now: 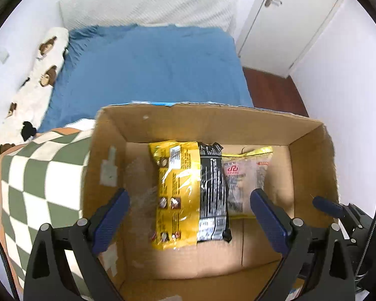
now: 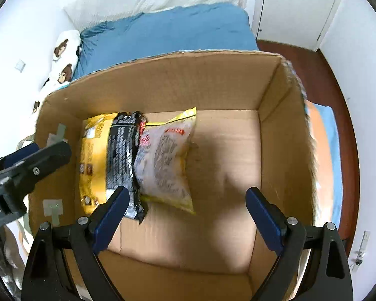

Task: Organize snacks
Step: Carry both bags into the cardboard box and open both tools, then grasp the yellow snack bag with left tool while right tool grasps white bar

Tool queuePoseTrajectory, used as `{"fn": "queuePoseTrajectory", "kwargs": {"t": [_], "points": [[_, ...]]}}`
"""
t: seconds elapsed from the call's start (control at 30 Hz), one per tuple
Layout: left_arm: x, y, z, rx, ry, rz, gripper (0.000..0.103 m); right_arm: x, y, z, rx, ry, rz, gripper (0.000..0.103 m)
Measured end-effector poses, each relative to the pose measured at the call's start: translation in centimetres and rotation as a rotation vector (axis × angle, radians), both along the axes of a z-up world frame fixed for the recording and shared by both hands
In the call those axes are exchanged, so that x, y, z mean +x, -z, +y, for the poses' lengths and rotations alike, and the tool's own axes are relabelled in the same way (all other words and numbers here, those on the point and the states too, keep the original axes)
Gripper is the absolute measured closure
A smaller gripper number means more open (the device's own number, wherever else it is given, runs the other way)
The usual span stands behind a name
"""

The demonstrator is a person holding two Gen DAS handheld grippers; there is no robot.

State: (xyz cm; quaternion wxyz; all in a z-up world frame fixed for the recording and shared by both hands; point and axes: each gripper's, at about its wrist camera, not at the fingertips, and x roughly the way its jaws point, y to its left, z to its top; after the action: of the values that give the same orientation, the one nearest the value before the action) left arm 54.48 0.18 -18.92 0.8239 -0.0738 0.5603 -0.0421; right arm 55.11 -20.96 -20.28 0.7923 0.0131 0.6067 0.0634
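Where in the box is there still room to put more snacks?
The right half of the cardboard box floor is bare, from the clear-and-yellow snack bag across to the right wall. A narrower strip lies free along the near wall. It is crowded on the left: the yellow packet, black packet and that bag overlap there.

Yellow [image 1: 176, 195], black [image 1: 213, 193], clear packets [image 1: 245, 178] overlapping flat in box [image 1: 310, 165]

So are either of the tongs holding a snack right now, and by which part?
Nothing is held. Both the left tongs and right tongs stand open and empty above the cardboard box, where three snack packets lie.
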Motion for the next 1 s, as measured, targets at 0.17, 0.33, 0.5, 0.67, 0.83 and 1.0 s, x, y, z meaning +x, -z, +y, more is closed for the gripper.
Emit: {"fn": "queuePoseTrajectory", "kwargs": {"t": [0.17, 0.33, 0.5, 0.67, 0.83, 1.0], "points": [[-3.8, -2.1, 0.5, 0.071, -0.013, -0.09, 0.005, -3.5, -2.4, 0.7, -0.021, 0.0, -0.081, 0.007], [-7.3, -3.5, 0.9, 0.098, -0.016, -0.135, 0.005, -6.8, -4.7, 1.3, -0.043, -0.001, -0.156, 0.007], [-11.0, -5.2, 1.6, 0.077, -0.029, -0.168, 0.005, -10.6, -7.8, 1.7, -0.027, -0.004, -0.233, 0.007], [-14.5, -7.3, 1.9, 0.092, -0.035, -0.228, 0.005, -13.4, -10.3, 2.0, -0.019, -0.007, -0.285, 0.007], [-17.4, -8.1, 2.3, 0.085, -0.05, -0.235, 0.005, -16.1, -11.2, 1.6, 0.024, 0.008, -0.282, 0.007], [-20.7, -5.5, 3.2, 0.087, -0.09, -0.153, 0.005, -19.1, -8.3, 0.8, 0.101, 0.027, -0.172, 0.007]]}}
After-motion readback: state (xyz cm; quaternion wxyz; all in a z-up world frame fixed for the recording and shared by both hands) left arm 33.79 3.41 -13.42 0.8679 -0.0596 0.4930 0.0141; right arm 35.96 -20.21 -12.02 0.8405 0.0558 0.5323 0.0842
